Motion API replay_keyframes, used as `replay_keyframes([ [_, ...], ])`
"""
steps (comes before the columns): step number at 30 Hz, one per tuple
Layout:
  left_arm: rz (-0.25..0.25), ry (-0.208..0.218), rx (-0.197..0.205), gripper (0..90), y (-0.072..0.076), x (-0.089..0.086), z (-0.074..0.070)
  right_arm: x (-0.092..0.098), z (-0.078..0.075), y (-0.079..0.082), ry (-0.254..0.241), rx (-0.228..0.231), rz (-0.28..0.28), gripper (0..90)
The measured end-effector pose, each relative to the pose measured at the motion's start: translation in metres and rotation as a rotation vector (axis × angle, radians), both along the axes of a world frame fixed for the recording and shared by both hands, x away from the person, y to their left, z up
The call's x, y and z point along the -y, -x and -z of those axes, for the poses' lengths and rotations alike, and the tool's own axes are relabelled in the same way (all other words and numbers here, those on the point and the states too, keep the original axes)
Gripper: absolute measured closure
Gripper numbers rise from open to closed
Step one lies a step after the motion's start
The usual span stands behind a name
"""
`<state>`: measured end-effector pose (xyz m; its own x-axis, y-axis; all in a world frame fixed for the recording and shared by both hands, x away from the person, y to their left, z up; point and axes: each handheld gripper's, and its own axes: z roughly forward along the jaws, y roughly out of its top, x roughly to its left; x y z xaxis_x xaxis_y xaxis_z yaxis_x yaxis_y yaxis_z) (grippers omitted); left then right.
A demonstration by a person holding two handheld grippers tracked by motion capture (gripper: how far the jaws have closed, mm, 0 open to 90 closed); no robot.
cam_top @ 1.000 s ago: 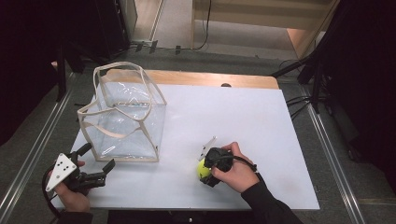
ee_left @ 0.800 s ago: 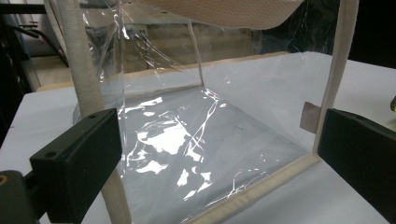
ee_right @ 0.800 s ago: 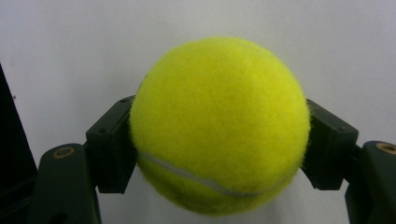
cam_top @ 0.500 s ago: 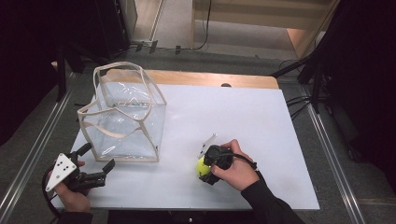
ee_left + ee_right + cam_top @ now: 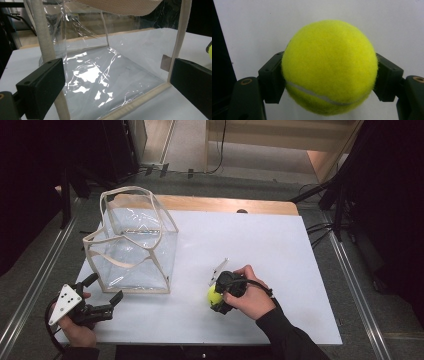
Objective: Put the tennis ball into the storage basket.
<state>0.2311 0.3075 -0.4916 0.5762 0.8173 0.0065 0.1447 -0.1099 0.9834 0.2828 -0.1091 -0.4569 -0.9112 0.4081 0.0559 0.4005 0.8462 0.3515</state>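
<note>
On the white table, near its front edge, the R gripper clamps the yellow tennis ball btwn both jaws, while the L gripper sits w/ jaws spread wide just beside the clear bag.

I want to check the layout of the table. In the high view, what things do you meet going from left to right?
Left gripper → clear bag → tennis ball → right gripper, its fingers shut on the ball.
</note>
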Motion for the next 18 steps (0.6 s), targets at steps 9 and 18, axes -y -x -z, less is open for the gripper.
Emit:
replay_keyframes([
  [9,0.000,-0.001,0.001,0.0,0.000,0.000,0.000,-0.006,-0.007,-0.007,-0.007,-0.001,-0.023,23.1],
  [18,-0.001,0.000,0.001,0.0,0.000,-0.001,0.000,-0.018,-0.011,-0.017,-0.021,-0.006,-0.041,23.1],
])
